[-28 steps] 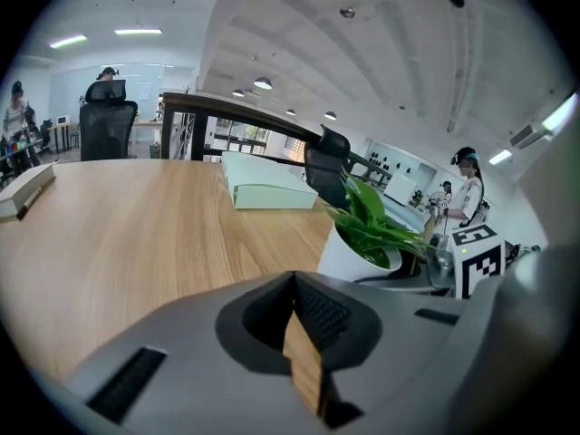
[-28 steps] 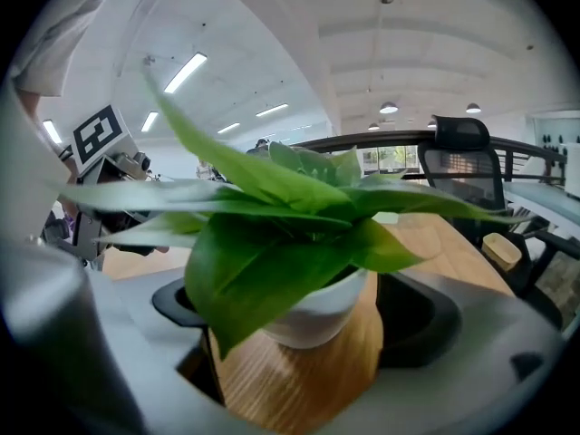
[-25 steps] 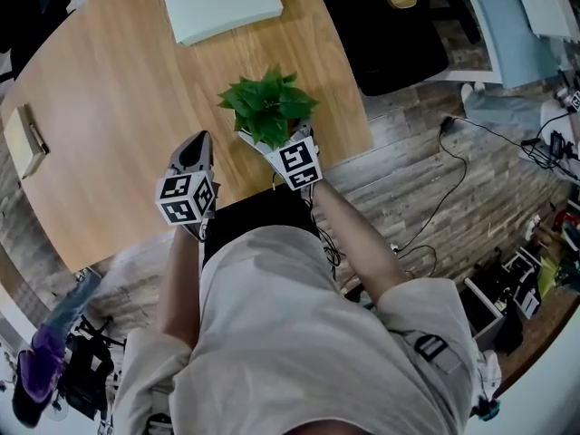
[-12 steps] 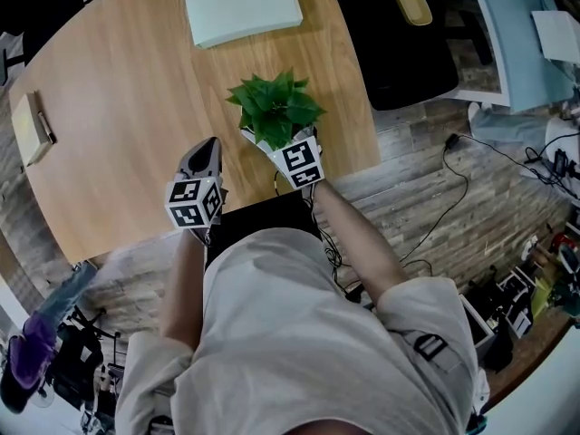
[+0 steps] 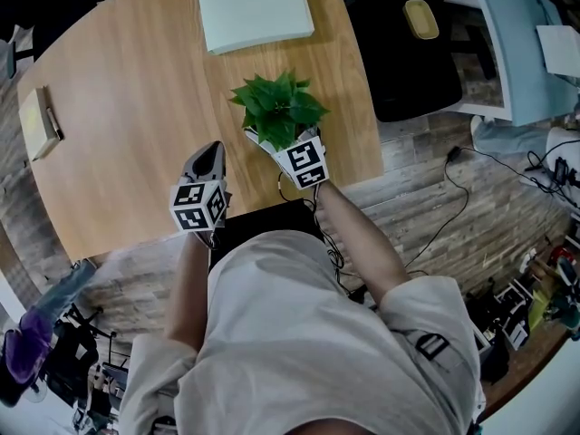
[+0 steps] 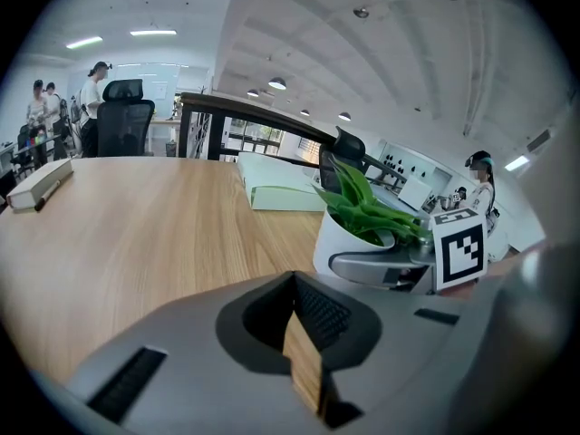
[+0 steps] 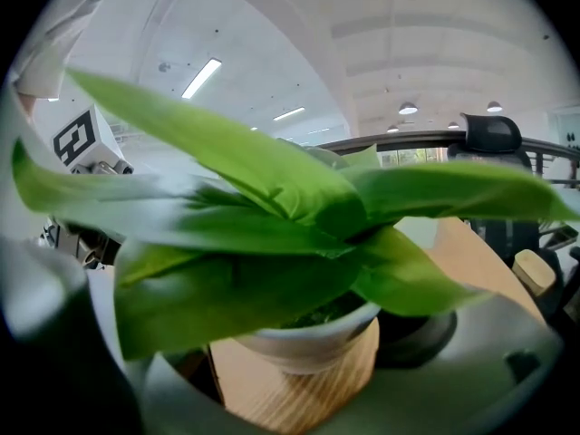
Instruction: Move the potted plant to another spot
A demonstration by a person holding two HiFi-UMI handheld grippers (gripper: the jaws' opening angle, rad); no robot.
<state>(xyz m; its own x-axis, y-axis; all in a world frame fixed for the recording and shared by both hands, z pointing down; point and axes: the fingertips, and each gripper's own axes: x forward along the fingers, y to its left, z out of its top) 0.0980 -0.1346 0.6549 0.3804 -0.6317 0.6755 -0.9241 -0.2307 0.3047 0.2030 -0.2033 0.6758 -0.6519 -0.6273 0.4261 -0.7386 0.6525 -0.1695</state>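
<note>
Potted plant, white pot, on wooden table: right gripper's hold.
We are pinching the pot with the right gripper, one jaw pressing each side. The plant is sitting close to the table's 5 o'clock edge, with a pale green folder lying at its 12 o'clock. We are holding the left gripper at the plant's 8 o'clock, jaws pressed almost together, gripping nothing.
</note>
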